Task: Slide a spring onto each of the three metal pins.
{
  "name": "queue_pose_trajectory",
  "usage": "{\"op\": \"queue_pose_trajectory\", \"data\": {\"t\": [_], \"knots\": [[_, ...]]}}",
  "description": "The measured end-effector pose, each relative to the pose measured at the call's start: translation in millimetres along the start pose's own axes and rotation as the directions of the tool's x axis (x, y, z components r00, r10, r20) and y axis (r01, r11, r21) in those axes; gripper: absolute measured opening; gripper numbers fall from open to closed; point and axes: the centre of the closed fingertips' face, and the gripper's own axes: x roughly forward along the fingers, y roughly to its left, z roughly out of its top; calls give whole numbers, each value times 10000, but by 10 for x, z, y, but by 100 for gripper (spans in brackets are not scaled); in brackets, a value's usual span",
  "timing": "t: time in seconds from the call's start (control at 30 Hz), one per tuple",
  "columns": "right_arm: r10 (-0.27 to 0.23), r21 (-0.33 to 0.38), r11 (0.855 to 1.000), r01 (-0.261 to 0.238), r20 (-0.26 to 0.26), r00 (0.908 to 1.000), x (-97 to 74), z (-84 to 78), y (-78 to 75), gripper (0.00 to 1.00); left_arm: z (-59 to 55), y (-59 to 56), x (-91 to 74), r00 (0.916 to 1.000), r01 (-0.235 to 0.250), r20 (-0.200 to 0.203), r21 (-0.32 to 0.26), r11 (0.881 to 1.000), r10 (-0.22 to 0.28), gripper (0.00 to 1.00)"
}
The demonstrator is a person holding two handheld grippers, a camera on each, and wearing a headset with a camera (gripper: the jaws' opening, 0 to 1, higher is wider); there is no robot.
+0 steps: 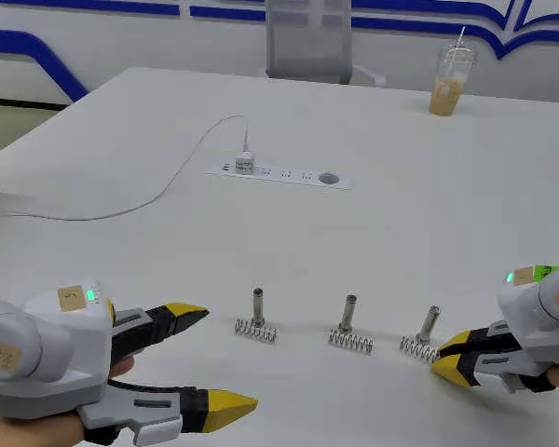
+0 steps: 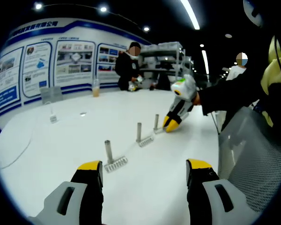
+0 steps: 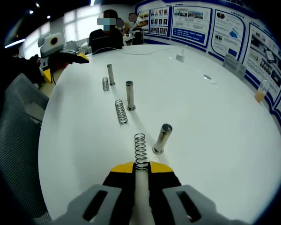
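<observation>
Three upright metal pins stand in a row on the white table: left pin [image 1: 258, 305], middle pin [image 1: 348, 312], right pin [image 1: 429, 323]. A spring lies flat in front of each: left spring [image 1: 255, 329], middle spring [image 1: 350, 342], right spring [image 1: 415, 348]. My right gripper [image 1: 446, 355] has its yellow tips closed on the near end of the right spring [image 3: 140, 146], which lies on the table beside the right pin [image 3: 162, 137]. My left gripper [image 1: 214, 358] is open and holds nothing, a short way left of the left pin [image 2: 108, 151] and its spring [image 2: 115, 163].
A white power strip [image 1: 279, 174] with a plugged cable lies mid-table. An iced drink cup [image 1: 450, 82] stands at the far right, with a chair [image 1: 307, 39] behind the far edge. People stand beyond the table [image 2: 61, 154] in the left gripper view.
</observation>
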Motion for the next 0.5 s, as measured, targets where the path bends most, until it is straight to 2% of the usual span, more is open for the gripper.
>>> {"op": "queue_pose_trajectory", "data": {"t": [0.33, 0.5], "knots": [[256, -13, 9997, -256, 190, 9995, -138, 88, 125, 11, -4, -124, 77, 9979, 618, -186, 256, 9978, -613, 70], [521, -438, 9977, -514, 141, 9985, -176, 176, 243, 11, -1, -194, 140, 9939, 1055, -359, 500, 9932, -1038, 66]]}}
